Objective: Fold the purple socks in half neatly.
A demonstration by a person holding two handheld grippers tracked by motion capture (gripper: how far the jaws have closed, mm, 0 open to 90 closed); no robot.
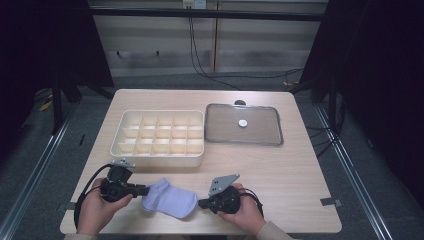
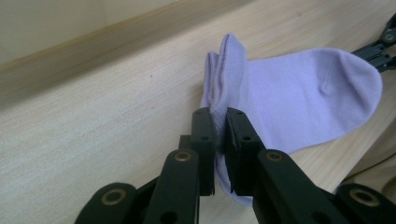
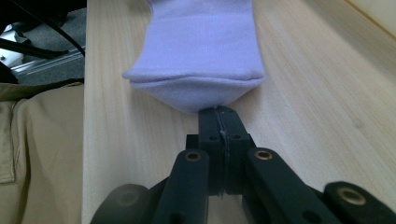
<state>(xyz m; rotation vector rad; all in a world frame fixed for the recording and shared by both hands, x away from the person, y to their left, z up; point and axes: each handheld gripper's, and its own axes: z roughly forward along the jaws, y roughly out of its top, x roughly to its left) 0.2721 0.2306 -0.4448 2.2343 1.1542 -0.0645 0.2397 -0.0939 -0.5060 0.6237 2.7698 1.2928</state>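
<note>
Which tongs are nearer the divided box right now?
Left. The left tongs sit just below the box at its near-left corner; the right tongs are farther back and right, on the sock.

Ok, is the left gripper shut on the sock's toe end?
No, the left gripper is shut on the sock's ribbed cuff; the rounded toe lies at the far end.

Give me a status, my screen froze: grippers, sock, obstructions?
Left gripper shut on sock cuff. Right gripper shut on its toe end. Sock lies on table, divided organizer tray behind it, apart.
</note>
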